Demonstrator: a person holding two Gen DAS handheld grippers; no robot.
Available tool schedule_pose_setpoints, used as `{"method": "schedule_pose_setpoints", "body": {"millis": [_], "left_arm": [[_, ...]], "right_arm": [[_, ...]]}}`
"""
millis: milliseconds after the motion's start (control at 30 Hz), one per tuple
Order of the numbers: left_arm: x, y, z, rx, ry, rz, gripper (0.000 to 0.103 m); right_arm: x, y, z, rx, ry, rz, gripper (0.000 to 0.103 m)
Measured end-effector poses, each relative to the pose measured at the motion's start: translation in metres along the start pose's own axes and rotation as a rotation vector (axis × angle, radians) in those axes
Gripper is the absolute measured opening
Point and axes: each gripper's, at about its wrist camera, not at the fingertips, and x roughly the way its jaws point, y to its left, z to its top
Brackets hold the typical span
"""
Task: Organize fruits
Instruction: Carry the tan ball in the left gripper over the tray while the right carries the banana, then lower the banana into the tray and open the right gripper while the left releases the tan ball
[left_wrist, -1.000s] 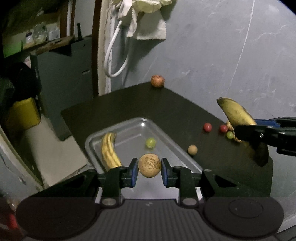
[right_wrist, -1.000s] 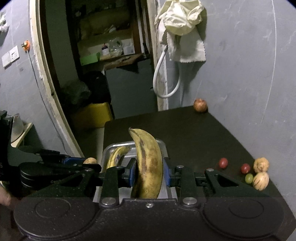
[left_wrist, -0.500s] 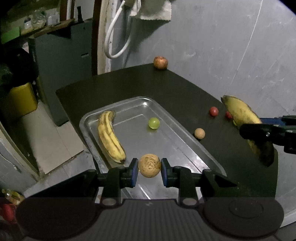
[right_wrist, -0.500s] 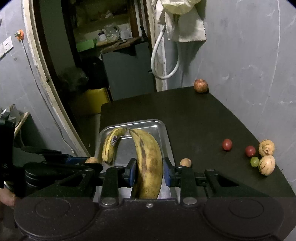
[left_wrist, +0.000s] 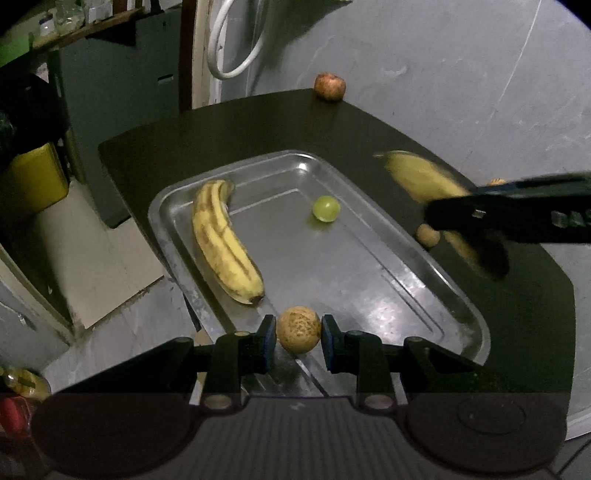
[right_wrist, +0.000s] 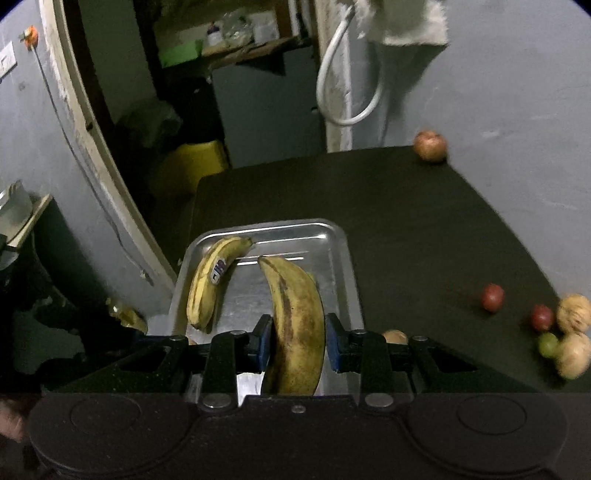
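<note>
My left gripper (left_wrist: 298, 338) is shut on a round tan speckled fruit (left_wrist: 298, 329) and holds it over the near end of a metal tray (left_wrist: 376, 280). In the tray lie a yellow banana (left_wrist: 221, 240) and a green grape (left_wrist: 326, 208). My right gripper (right_wrist: 298, 341) is shut on a spotted banana (right_wrist: 295, 325) and holds it over the tray (right_wrist: 345, 266), beside the stickered banana (right_wrist: 207, 280). The right gripper also shows in the left wrist view (left_wrist: 469, 218) at the tray's right side.
The tray sits on a dark table (right_wrist: 424, 221). An apple (right_wrist: 429, 146) is at the far corner by the wall. Red and green grapes (right_wrist: 492, 297) and tan fruits (right_wrist: 573, 314) lie at the right edge. A small tan fruit (left_wrist: 428, 235) lies beside the tray.
Both grippers have moved forward and lower over the tray. The right gripper with its banana has swung in toward the tray. Both grips are unchanged.
</note>
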Motion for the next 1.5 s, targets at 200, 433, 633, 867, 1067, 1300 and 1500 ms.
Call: {"method": "schedule_pose_setpoints", "body": {"millis": [200,433,633,867,1067,1300,1500], "left_arm": [[0.013,0.005,-0.001,-0.003,0.023,-0.002,0.028],[0.018,0.009,0.003,-0.013,0.027,-0.011,0.028],[0.019,0.008,0.008,-0.019,0.017,-0.018,0.028],[0.022,0.007,0.009,-0.013,0.026,-0.015,0.028],[0.023,0.007,0.010,-0.012,0.027,-0.011,0.028],[0.024,0.007,0.010,-0.017,0.027,-0.006,0.029],[0.023,0.006,0.010,-0.021,0.029,0.001,0.029]], "right_arm": [[0.046,0.006,0.012,-0.032,0.058,0.037,0.032],[0.081,0.006,0.016,-0.044,0.102,0.057,0.032],[0.092,0.005,0.014,-0.045,0.122,0.058,0.032],[0.098,0.001,0.013,-0.044,0.132,0.053,0.032],[0.101,-0.001,0.012,-0.055,0.138,0.053,0.032],[0.104,-0.002,0.011,-0.052,0.143,0.058,0.032],[0.104,-0.003,0.011,-0.054,0.144,0.060,0.032]]}}
